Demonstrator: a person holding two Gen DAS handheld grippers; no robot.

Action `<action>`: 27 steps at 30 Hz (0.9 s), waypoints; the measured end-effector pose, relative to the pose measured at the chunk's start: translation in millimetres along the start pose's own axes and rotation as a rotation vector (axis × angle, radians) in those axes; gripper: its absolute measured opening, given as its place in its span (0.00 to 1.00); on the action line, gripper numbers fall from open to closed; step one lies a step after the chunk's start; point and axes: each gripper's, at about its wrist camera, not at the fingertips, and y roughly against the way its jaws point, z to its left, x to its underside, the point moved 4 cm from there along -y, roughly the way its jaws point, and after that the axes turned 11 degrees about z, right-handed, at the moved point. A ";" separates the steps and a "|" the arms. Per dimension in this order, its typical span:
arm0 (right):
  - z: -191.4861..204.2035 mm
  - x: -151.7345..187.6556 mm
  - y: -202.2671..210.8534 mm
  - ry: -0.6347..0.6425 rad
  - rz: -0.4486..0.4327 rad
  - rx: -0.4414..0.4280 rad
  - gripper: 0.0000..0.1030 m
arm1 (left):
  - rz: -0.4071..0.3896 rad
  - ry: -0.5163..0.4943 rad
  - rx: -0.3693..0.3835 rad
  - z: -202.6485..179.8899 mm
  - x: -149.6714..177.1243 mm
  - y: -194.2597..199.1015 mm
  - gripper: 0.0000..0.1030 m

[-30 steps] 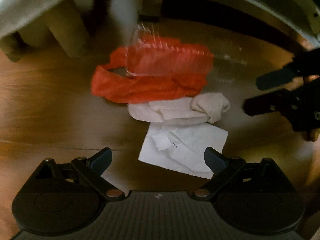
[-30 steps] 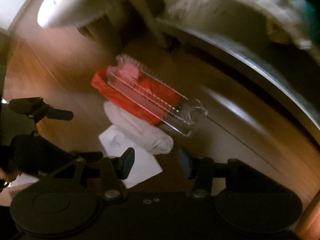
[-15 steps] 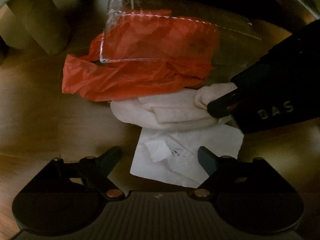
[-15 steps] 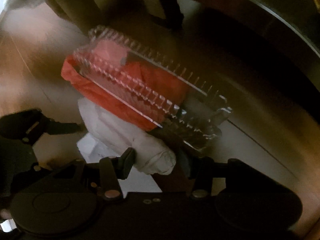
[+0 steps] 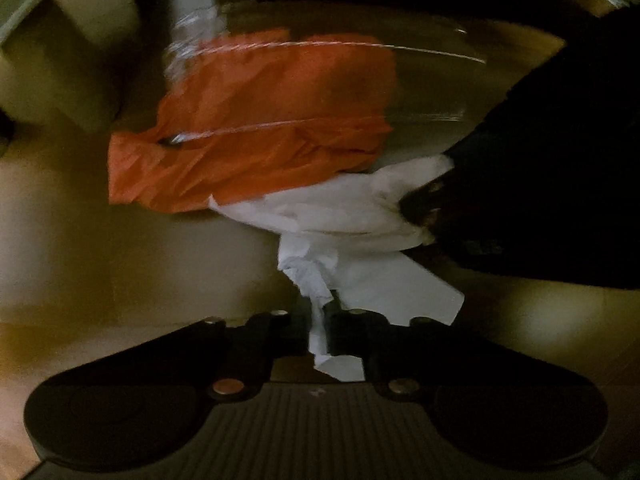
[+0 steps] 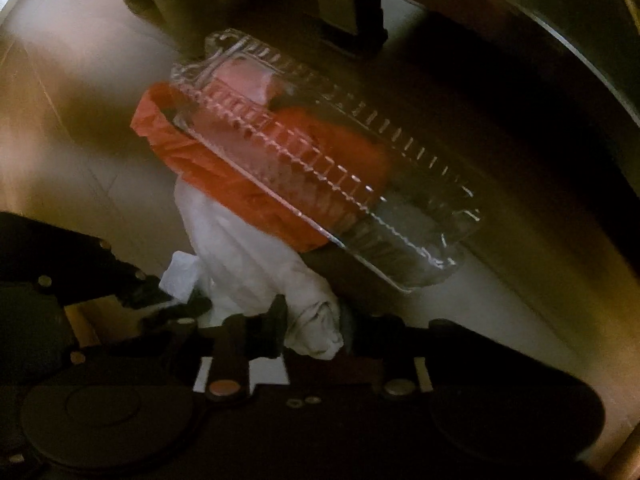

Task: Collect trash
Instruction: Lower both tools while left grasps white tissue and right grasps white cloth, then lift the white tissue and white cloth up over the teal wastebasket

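Note:
A pile of trash lies on the wooden floor. My left gripper (image 5: 320,324) is shut on a sheet of white paper (image 5: 384,284), which bunches up between its fingers. My right gripper (image 6: 314,320) is shut on the end of a crumpled white tissue (image 6: 248,248); the same tissue shows in the left wrist view (image 5: 340,208). Behind them lie an orange plastic bag (image 5: 260,120) and a clear plastic clamshell container (image 6: 340,184) resting over the bag. The left gripper shows at the left of the right wrist view (image 6: 160,300).
Pale furniture legs (image 5: 92,4) stand behind the pile at the upper left. A curved metal rim (image 6: 560,40) runs along the upper right. Wooden floor (image 5: 100,260) lies to the left of the pile.
Both grippers moved in on the pile and closed: the left on the white paper, crumpling it, the right on the white tissue. One second ago both were open and farther back.

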 end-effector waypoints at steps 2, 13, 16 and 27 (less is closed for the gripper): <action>2.4 4.2 9.0 -0.011 -0.015 -0.009 0.21 | 0.002 0.045 0.026 11.4 2.2 6.5 0.05; 6.4 45.1 129.9 -0.025 -0.174 -0.107 0.20 | -0.104 0.109 -0.012 50.9 27.4 105.7 0.05; 8.8 63.6 173.7 -0.024 -0.238 -0.108 0.20 | -0.165 0.121 -0.030 59.7 29.4 147.1 0.05; 17.1 130.0 342.6 -0.032 -0.501 -0.072 0.20 | -0.466 0.171 -0.067 52.7 52.1 343.8 0.05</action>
